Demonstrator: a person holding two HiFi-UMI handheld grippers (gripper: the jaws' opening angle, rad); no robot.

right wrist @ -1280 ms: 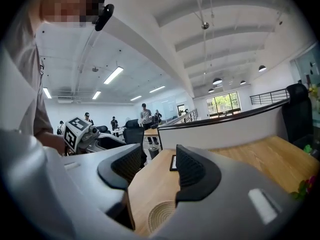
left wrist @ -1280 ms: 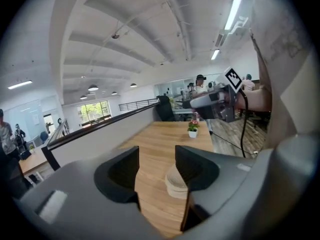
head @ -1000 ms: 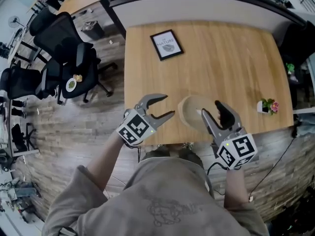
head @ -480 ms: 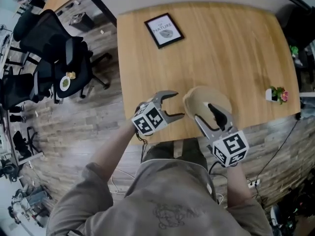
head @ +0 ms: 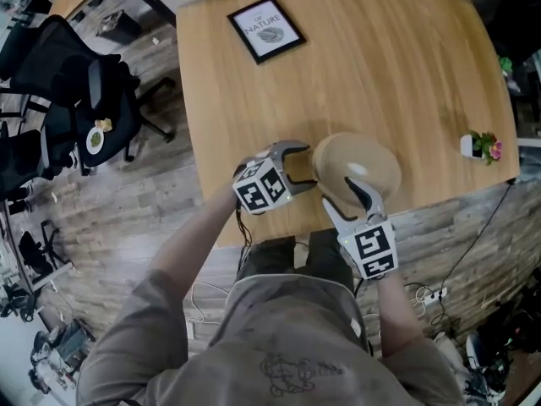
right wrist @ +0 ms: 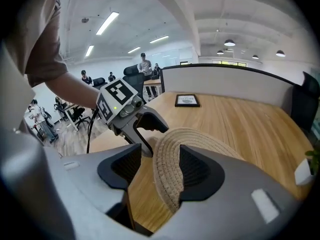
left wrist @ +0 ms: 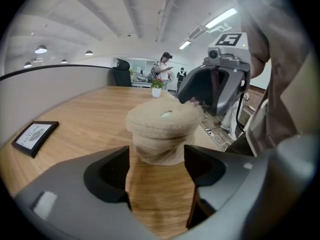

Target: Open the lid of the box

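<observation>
Since a second ago both hand-held grippers are closing in from the near edge of the counter (head: 406, 74), and the box (left wrist: 159, 151) is now sitting right at their tips.

The right hand-held gripper (head: 350, 194) is coming at it from 6 o'clock, so the box is lying straight ahead at its 12. Its jaws are standing apart with the woven rim of the lid (right wrist: 167, 176) between them: the right-hand pad is lying against the lid's top, while the other pad is hanging clear of the rim. It is not yet clamping anything.

The left hand-held gripper (head: 304, 166) is reaching in from 9 o'clock, with the box at its 3. Its jaws are also standing wide, straddling the lower body of the box without clearly pressing on it.

The box is round and upright with no long side, so the lift is going to be straight up. The right one seems the one placed for the lid, the left for steadying the base.

The box is resting close to the near edge of the bare wooden counter. Farther off, a small potted plant (head: 483, 146) is sitting at 3 o'clock by the right edge, and a picture frame (head: 266, 29) is lying at 11 o'clock. Office chairs (head: 76, 83) are standing on the floor at 10 o'clock.
</observation>
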